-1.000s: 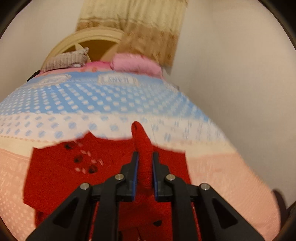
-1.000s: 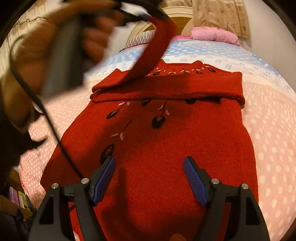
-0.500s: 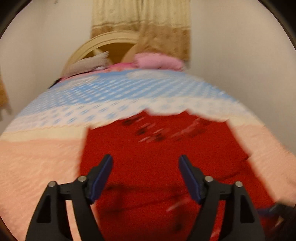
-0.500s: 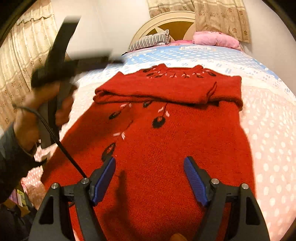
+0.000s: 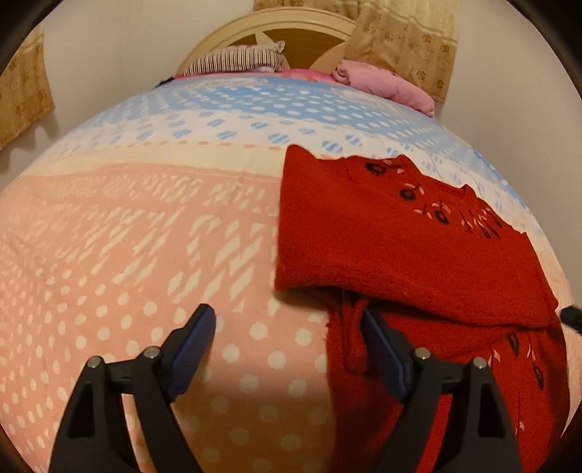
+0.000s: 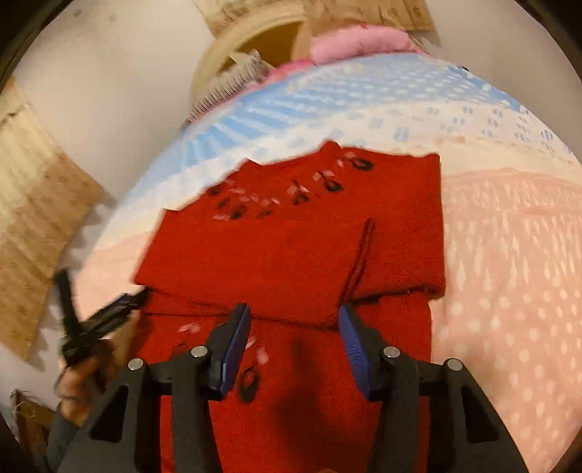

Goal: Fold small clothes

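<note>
A red knitted sweater (image 6: 291,254) with dark embroidered flowers lies flat on the bed, both sleeves folded across its chest. In the left wrist view the sweater (image 5: 418,247) lies to the right. My left gripper (image 5: 287,349) is open and empty, low over the bedspread at the sweater's left edge, its right finger above the red fabric. It also shows in the right wrist view (image 6: 109,316) at the sweater's left edge. My right gripper (image 6: 294,345) is open and empty, above the sweater's body just below the folded sleeves.
The bed has a pink, white and blue dotted bedspread (image 5: 145,236). A striped pillow (image 5: 236,62) and a pink pillow (image 5: 385,83) lie by the cream headboard (image 5: 276,29). Curtains (image 6: 32,203) hang at the walls beside the bed.
My left gripper let go of the sleeve, which now lies folded across the chest, and swung left to the sweater's left edge. My right gripper moved forward toward the folded sleeves.
</note>
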Available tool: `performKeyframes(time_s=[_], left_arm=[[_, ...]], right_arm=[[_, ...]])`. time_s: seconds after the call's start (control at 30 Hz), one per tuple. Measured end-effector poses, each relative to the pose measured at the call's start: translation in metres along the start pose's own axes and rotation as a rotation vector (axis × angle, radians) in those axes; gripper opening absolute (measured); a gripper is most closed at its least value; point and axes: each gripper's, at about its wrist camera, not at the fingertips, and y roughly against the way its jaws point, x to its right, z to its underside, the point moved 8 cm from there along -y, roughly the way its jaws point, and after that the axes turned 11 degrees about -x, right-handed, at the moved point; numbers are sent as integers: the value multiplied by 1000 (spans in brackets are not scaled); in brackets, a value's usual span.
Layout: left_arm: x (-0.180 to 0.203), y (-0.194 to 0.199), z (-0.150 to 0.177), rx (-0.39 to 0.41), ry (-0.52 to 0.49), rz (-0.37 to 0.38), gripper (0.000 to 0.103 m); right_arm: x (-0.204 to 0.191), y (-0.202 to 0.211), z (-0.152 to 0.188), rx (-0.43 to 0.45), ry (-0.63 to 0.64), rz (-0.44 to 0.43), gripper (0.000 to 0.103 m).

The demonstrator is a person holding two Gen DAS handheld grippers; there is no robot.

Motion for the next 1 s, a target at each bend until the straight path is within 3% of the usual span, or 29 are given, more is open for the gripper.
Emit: performKeyframes(time_s=[0.03,0.07,0.13,0.4,0.6,0.73,0.9,1.0], left_arm=[[0,-3,2,-4,6,10,88],[-1,-4,3,-2,12,18,88],[-1,-4,4,-3,15,23,90],[-3,-8,2,-10,11,1,93],[-6,-9,2,-11,20,4,94],[-6,-9,2,-12,19,2,94],[-6,-5,3,-4,20,17,94],[-14,7,7,10,46,58,94]], right_arm=[[3,-8,0,-13,-12,9,41],[6,-17,1,-35,-30,10,25],[8,-22,5,-45,-30,24,9],[-5,26,-3,82,69,100,7],[9,49,-13,141,67,163,6],[33,38,-5,117,53,213,6],[50,6,15,26,79,244,8],[53,15,19,43,70,249,23]])
